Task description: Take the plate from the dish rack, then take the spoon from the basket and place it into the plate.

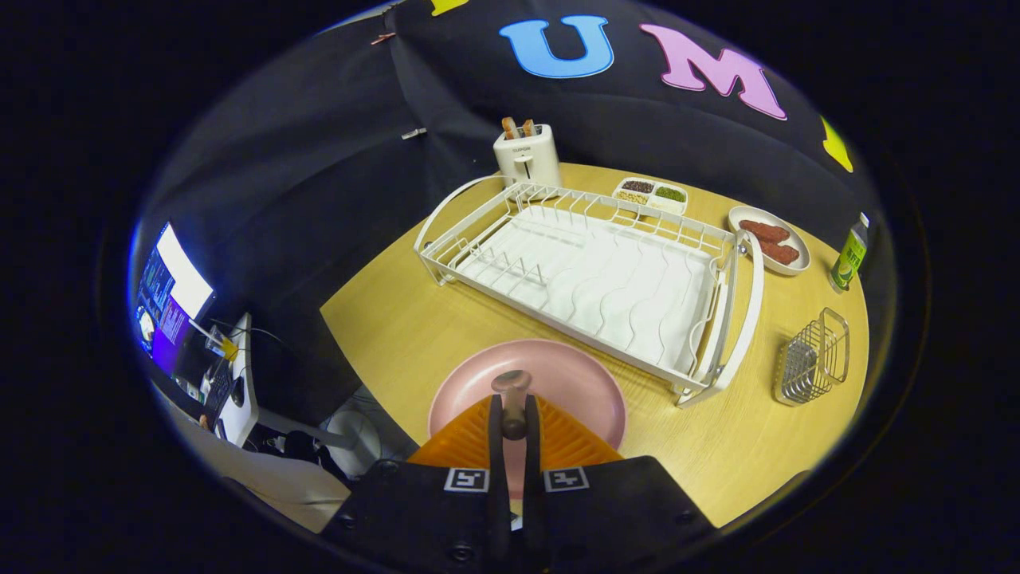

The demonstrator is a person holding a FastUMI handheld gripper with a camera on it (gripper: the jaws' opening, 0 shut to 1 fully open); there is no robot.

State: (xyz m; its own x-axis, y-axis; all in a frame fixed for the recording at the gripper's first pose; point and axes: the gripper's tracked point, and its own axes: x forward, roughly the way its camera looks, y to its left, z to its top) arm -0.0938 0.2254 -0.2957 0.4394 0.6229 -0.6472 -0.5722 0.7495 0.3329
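- Above the pink plate [558, 375], the gripper [514, 418] clamps a spoon [511, 392] between both fingers.
- Beyond stands the white dish rack [590, 271]; a wire basket [813, 359] sits right.

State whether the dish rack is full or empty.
Empty: the dish rack holds no dishes; the pink plate lies on the table.

Camera rides the gripper [511, 414], looking forward and down over its fingers at the table [398, 319] from close above; rack [590, 279] ahead at twelve o'clock, basket [811, 357] off at two, booth wall beyond
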